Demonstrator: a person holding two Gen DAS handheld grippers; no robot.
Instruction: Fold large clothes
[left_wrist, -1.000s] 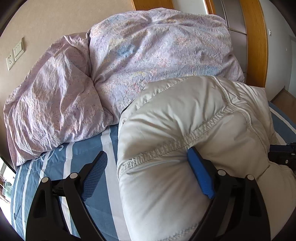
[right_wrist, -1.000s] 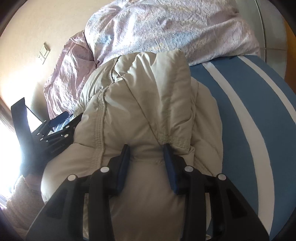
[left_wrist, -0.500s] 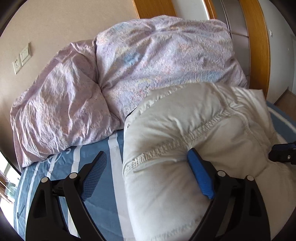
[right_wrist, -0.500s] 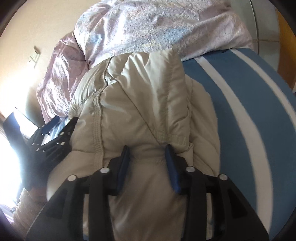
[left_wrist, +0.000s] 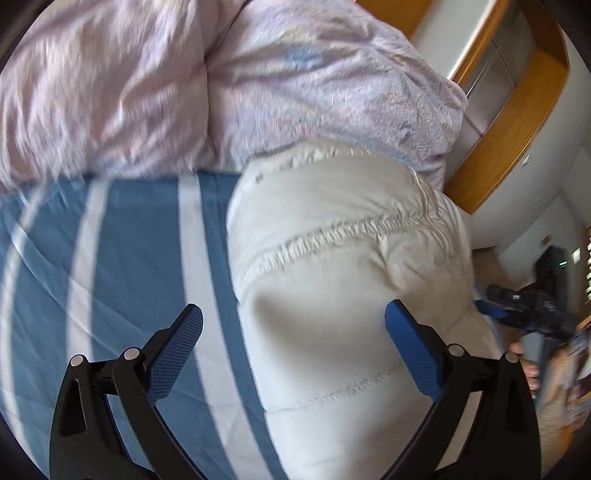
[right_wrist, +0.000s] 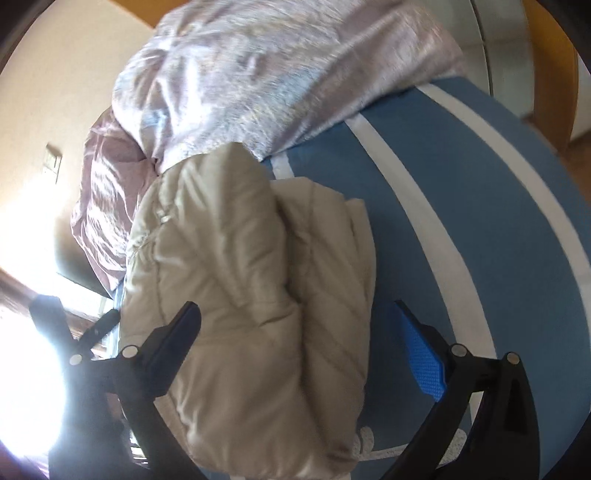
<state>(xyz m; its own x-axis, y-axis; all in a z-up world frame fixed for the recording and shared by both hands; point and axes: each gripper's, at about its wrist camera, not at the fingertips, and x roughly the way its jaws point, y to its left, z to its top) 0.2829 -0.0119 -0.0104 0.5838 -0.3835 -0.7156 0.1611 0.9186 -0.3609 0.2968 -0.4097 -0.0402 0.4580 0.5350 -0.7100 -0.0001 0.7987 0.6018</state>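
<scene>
A: Largest first: blue sheet with white stripes (left_wrist: 122, 258), filling the lower left of the left wrist view and the right half of the right wrist view.

B: Then a crumpled lilac duvet (left_wrist: 258, 85), heaped across the top of both views, touching the far end of the jacket.

A: Puffy cream jacket (left_wrist: 332, 295), folded into a thick bundle, lying on the sheet; centre to lower right in the left view, centre to lower left in the right.

B: Left gripper (left_wrist: 293, 334) at the bottom edge, just been opening, blue pads spread wide; right pad at the jacket's side, left pad over bare sheet, no squeeze visible.

A: Right gripper (right_wrist: 299, 332) likewise just been opening, spread wide, jacket between the pads, unpinched.
</scene>
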